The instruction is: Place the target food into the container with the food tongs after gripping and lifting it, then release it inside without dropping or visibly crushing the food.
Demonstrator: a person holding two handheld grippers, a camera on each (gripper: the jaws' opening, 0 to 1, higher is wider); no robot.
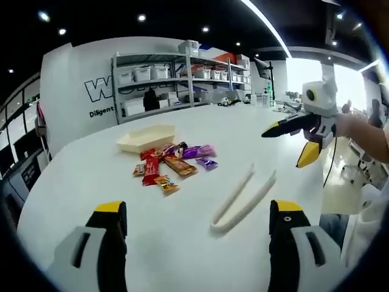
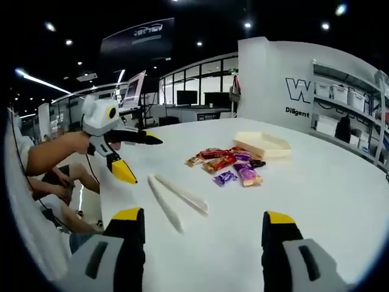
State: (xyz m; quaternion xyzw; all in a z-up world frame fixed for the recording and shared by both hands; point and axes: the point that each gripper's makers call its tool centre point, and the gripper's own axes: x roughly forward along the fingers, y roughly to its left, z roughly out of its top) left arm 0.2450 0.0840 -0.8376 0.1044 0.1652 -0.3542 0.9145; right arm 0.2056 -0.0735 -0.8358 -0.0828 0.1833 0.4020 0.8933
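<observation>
Counter (image 1: 182, 231): one broad white top with a rounded edge, smooth and matt; it carries everything below.
Shelving (image 1: 182, 76): one grey metal rack at the upper centre of the left gripper view, stacked with pale storage bins.
Left tool (image 1: 197, 228): jaws spread wide, black with yellow tips, rising at the bottom of the left gripper view; nothing between them, touching nothing. In the right gripper view it (image 2: 135, 155) hangs at centre left in a person's hand, jaws parted.
Right tool (image 2: 200, 234): jaws wide apart at the bottom of its own view, holding nothing. In the left gripper view it (image 1: 290, 143) sits at right, above the counter, jaws parted.
Container (image 1: 148, 138): one shallow cream tray with angled ends, empty as far as seen, just behind the snacks.
Food tongs (image 1: 243, 201): one pair, white, smooth, two long arms joined at one end, lying flat, untouched.
Wrapped snacks (image 1: 173, 164): roughly eight small glossy packets, red, orange and purple, clustered on the counter, outside the container.
</observation>
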